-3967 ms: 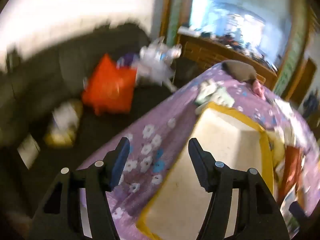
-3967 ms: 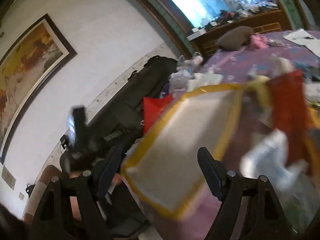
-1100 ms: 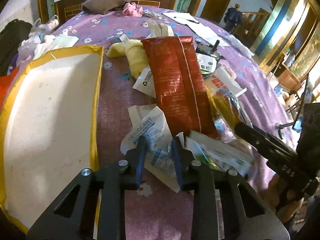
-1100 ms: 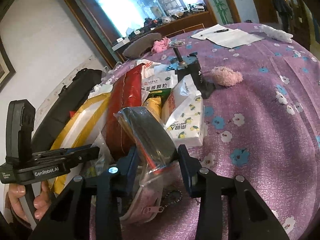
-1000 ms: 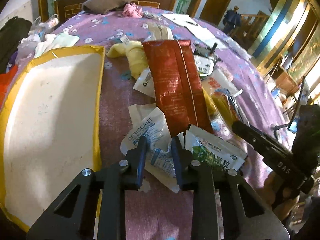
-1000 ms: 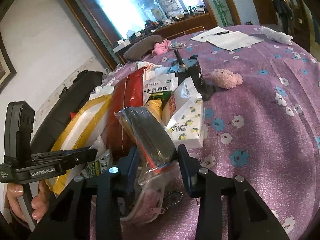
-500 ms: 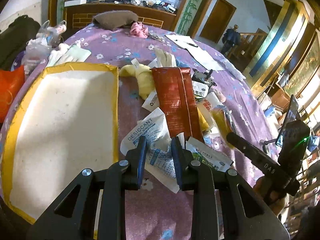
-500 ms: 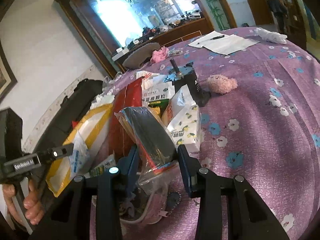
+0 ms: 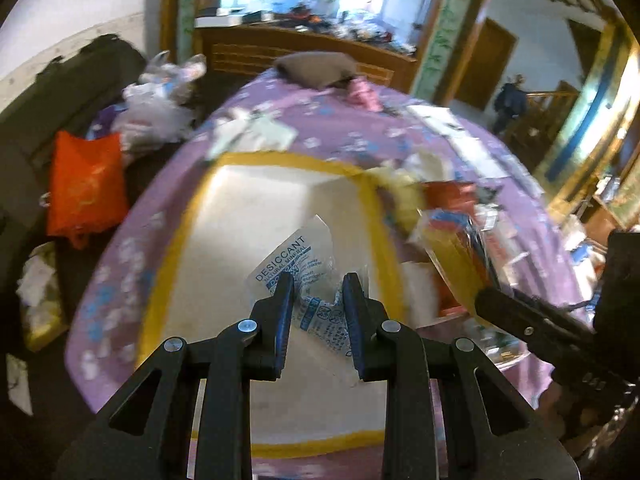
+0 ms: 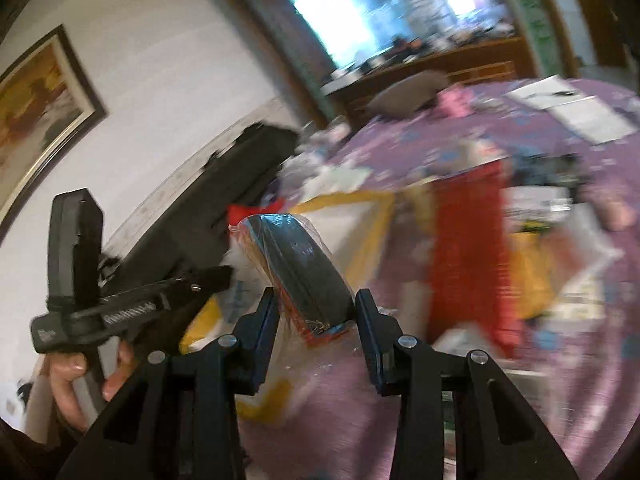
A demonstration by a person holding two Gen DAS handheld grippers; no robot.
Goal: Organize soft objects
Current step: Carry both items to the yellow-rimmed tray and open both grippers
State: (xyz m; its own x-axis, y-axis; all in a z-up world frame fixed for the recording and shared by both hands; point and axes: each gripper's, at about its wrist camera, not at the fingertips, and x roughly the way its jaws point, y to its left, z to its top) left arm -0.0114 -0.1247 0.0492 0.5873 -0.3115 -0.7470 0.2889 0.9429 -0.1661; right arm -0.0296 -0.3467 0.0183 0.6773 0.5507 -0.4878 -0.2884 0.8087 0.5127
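Left gripper: the left gripper point(image 9: 319, 289) is pinching a white desiccant packet point(image 9: 298, 264) between its two black fingers, the jaws nearly together on the packet's lower part

Desiccant packet: one flat, crinkly paper sachet with blue print, hanging over the white middle of the tray point(image 9: 362, 184); I cannot tell whether it is touching the tray

Right gripper: the right gripper point(image 10: 315, 307) is clamping a dark bundle point(image 10: 302, 268), its jaws partly closed against the bundle's two sides

Dark bundle: one dark, oblong, rounded thing wrapped in a clear, glossy plastic bag with red edging at the bottom, being held up above the bench; from the left wrist view the bag point(image 9: 452, 246) is showing yellow and red just right of the tray

Tray: one shallow rectangular tray with a pale matte floor and a yellow rim, lying on the bench near its left edge

Bench: the bench point(image 9: 320, 124) is wearing a purple cloth with a pale flower print, soft and slightly wrinkled

Red packet: one long, shiny red foil packet point(image 10: 470, 248) is lying just right of the tray among blurred packets

Grey cushion: one soft grey lump point(image 9: 316, 68) is sitting at the far end of the bench, a pink cloth point(image 9: 360, 90) beside it

Orange bag: one orange plastic bag point(image 9: 86, 184) is lying on the dark sofa left of the bench
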